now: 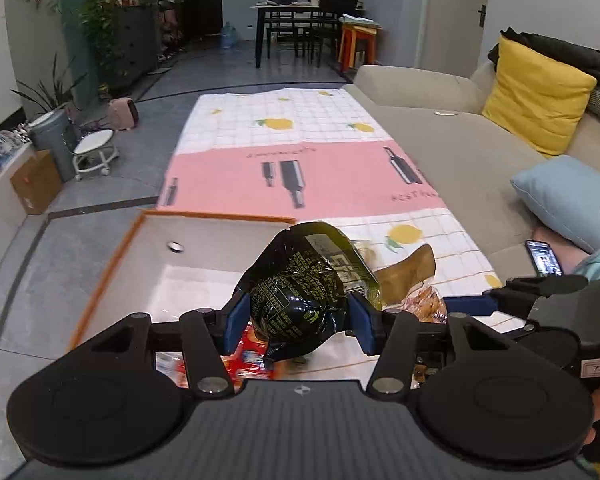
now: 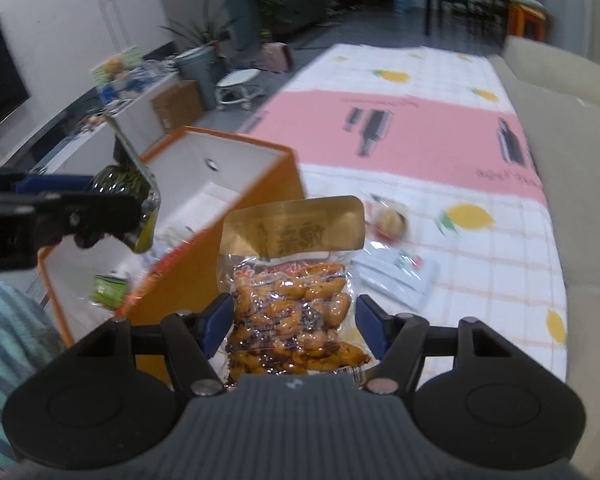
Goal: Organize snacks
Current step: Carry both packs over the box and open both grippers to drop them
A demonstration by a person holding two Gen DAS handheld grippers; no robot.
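Note:
My left gripper (image 1: pixel 296 322) is shut on a black snack bag (image 1: pixel 300 284) with yellow print and holds it above the orange-walled box (image 1: pixel 112 256). The box has a white inside and holds a red packet (image 1: pixel 244 356). My right gripper (image 2: pixel 294 320) is shut on a clear pack of orange-brown snacks (image 2: pixel 296 304) with a gold top, held beside the box's near wall (image 2: pixel 204 264). The left gripper (image 2: pixel 60 216) with its bag shows at the left of the right wrist view. The right gripper's finger (image 1: pixel 472 304) shows at the right of the left wrist view.
A patterned cloth (image 1: pixel 320 184) covers the table. On it lie a round wrapped snack (image 2: pixel 390 222) and flat white packets (image 2: pixel 400 276). A green packet (image 2: pixel 108 288) lies in the box. A beige sofa (image 1: pixel 460 152) with cushions runs along the right. A phone (image 1: pixel 544 258) lies near the sofa.

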